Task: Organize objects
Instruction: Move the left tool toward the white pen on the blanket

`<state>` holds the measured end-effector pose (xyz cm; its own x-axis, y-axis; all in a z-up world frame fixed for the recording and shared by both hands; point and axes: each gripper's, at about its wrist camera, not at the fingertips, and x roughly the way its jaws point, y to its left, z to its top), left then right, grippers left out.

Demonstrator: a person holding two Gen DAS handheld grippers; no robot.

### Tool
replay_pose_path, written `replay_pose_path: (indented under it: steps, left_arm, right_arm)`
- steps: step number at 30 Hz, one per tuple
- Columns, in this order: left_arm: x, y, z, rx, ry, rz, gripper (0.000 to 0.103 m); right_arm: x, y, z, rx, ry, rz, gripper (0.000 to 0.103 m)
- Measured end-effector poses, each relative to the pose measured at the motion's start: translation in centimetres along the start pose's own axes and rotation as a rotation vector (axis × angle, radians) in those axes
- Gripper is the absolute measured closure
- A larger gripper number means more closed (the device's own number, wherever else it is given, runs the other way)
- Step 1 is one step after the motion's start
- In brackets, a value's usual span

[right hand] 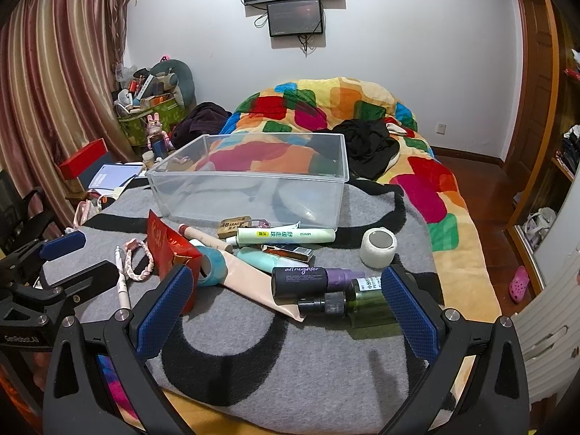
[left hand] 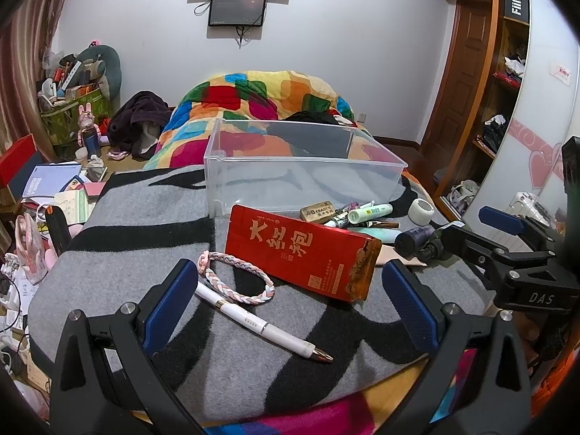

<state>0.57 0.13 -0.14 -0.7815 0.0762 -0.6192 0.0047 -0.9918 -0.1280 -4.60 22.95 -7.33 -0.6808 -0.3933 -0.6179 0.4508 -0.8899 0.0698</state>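
Grey-and-black blanket (left hand: 145, 224) lying cluttered before a clear plastic bin (left hand: 301, 166).
Left gripper (left hand: 286, 302) and right gripper (right hand: 286, 302) hovering low in frame, jaws gaping, gripping nothing.

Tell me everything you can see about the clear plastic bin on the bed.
The clear plastic bin is a see-through rectangular box with no lid, standing upright and empty on the grey and black blanket. The colourful quilt lies behind it. The small items are scattered in front of it; whether any touch its front wall is unclear.

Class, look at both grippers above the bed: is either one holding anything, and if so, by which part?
Nothing is held. The left gripper and the right gripper both stand wide open above the grey blanket, pads touching no item.
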Motion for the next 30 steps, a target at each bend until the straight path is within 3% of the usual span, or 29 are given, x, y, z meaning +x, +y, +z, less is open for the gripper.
replay_pose_path:
  steps: [18,22,30]
  left_arm:
    - [0.7,1.0,-0.2,-0.044,0.030,0.009,0.000]
    - [1.0,1.6,-0.5,-0.058,0.057,0.021,0.012]
    - [2.1,2.8,-2.0,-0.103,0.122,0.064,0.013]
  right_arm:
    - [0.2,0.0,-0.3,0.006,0.005,0.004,0.000]
    - [0.5,-0.6,-0.5,0.015,0.010,0.001,0.000]
    - [1.3,-3.0,-1.0,0.023,0.021,-0.044,0.000]
